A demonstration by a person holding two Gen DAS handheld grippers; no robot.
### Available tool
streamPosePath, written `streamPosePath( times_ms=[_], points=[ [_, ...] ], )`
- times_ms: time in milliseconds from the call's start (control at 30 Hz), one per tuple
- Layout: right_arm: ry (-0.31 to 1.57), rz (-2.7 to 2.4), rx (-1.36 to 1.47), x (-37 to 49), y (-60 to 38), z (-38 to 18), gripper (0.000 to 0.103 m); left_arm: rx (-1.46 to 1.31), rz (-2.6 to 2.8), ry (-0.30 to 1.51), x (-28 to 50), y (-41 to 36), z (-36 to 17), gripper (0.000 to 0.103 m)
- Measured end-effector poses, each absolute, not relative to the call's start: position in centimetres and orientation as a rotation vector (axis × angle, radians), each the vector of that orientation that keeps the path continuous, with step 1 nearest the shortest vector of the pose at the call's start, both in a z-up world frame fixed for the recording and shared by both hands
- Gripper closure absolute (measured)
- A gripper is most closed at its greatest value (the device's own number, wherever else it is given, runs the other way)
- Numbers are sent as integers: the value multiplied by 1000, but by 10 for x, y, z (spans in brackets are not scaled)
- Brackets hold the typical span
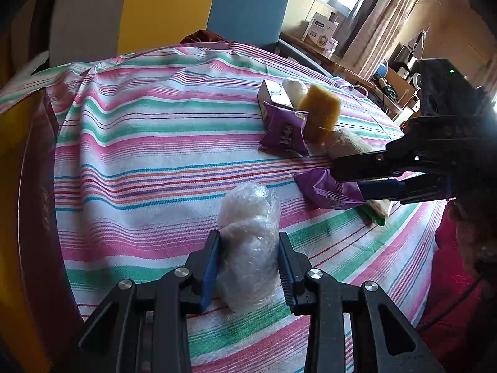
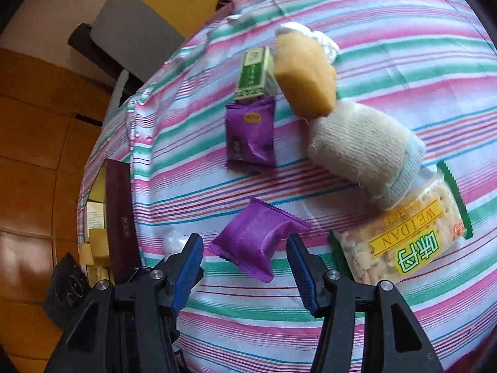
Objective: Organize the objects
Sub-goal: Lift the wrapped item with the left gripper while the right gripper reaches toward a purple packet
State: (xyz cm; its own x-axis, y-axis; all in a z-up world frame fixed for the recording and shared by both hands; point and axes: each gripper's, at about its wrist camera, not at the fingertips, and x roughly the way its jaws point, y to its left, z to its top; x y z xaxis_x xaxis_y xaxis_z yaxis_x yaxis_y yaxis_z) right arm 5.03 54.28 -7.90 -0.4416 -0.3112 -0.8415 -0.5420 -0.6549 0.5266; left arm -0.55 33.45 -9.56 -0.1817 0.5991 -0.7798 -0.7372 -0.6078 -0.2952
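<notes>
My left gripper (image 1: 248, 239) is shut on a clear bubble-wrap bundle (image 1: 248, 242) that stands on the striped tablecloth (image 1: 149, 143). My right gripper (image 2: 245, 248) is open, its blue pads either side of a purple snack packet (image 2: 254, 242) without pressing it. In the left wrist view the right gripper (image 1: 338, 177) sits over that packet (image 1: 323, 186). A second purple packet (image 2: 251, 133), a green box (image 2: 253, 73), a yellow sponge (image 2: 306, 77), a rolled cream sock (image 2: 363, 152) and a Weidan cracker pack (image 2: 400, 236) lie further back.
A dark red box lid (image 2: 119, 217) and an open box with small cartons (image 2: 93, 242) stand off the table's left edge, over orange floor tiles. A white knotted cloth (image 2: 323, 39) lies behind the sponge. A blue chair (image 1: 248, 6) stands beyond the table.
</notes>
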Motion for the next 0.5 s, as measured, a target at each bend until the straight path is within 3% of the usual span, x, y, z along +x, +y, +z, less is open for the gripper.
streamPosePath(
  times_ms=[167, 400, 433, 467, 500],
  points=[
    [1285, 2198, -1521, 49, 548, -83, 32, -1163, 1905, 179, -5, 335, -96, 67],
    [1161, 2223, -1561, 30, 537, -82, 28, -1161, 1904, 175, -6, 335, -96, 67],
    [1120, 2233, -1573, 28, 533, -83, 32, -1160, 1906, 176, -6, 335, -97, 67],
    [1037, 2246, -1591, 25, 528, -84, 61, -1157, 1907, 178, -6, 335, -97, 67],
    [966, 2245, -1610, 25, 524, -86, 59, -1153, 1909, 182, -5, 335, -97, 67]
  ],
)
